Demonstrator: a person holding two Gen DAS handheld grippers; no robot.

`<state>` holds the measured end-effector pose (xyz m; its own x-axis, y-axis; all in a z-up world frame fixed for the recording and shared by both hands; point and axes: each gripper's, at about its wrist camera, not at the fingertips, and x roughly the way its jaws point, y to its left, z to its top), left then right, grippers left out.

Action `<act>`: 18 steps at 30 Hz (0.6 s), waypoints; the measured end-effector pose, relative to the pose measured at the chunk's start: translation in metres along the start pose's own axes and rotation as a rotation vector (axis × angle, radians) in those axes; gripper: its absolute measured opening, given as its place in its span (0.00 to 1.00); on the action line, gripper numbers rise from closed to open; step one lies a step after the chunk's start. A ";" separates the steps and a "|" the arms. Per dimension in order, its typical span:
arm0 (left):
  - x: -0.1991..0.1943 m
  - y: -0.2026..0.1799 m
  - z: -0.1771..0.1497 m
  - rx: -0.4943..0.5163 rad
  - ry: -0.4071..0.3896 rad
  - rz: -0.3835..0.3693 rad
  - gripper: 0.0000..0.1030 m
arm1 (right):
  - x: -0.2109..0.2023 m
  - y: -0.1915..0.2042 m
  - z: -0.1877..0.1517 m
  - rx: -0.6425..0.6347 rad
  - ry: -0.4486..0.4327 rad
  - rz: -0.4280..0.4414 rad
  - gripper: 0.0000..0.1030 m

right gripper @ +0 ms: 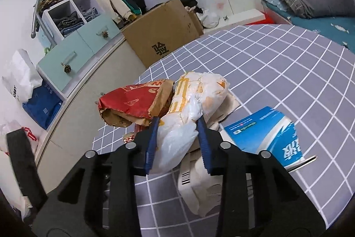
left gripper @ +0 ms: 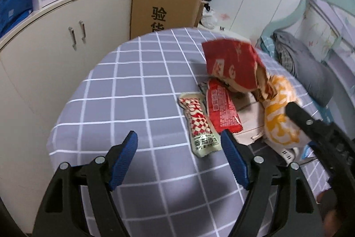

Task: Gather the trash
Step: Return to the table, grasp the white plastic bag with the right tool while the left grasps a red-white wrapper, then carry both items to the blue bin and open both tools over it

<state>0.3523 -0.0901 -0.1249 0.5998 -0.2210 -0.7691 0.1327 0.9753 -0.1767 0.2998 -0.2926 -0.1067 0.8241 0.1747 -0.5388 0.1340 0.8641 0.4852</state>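
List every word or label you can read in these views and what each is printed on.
"验" over a cut-off second character: cardboard box.
"番茄沙司": sauce sachet.
"OBBY", start hidden: white paper bag.
Blurred or too small: red wrapper, red paper bag, blue tissue pack.

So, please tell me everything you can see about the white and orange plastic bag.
The plastic bag is thin, crinkled white film with orange print, bunched and stuffed rather than flat. The right gripper pinches its lower part between both blue pads, so that part is squeezed narrow. A red paper bag, torn open, is pressed against its left side. It is over the checked table, above flattened cardboard, with a blue carton to its right. Whether it rests on the pile is unclear.
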 end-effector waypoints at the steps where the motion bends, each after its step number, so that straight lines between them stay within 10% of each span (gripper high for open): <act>1: 0.004 -0.002 0.000 0.004 0.006 0.007 0.72 | -0.001 -0.001 0.000 -0.001 -0.003 0.001 0.32; 8: 0.010 -0.016 0.003 0.070 0.014 -0.013 0.12 | -0.017 -0.004 -0.002 -0.018 -0.052 0.003 0.30; 18: -0.009 -0.003 -0.006 0.026 -0.035 -0.048 0.06 | -0.052 -0.012 -0.004 -0.019 -0.118 0.018 0.29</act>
<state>0.3418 -0.0908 -0.1214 0.6193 -0.2676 -0.7381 0.1822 0.9634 -0.1965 0.2536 -0.3102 -0.0870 0.8856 0.1342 -0.4447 0.1093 0.8703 0.4803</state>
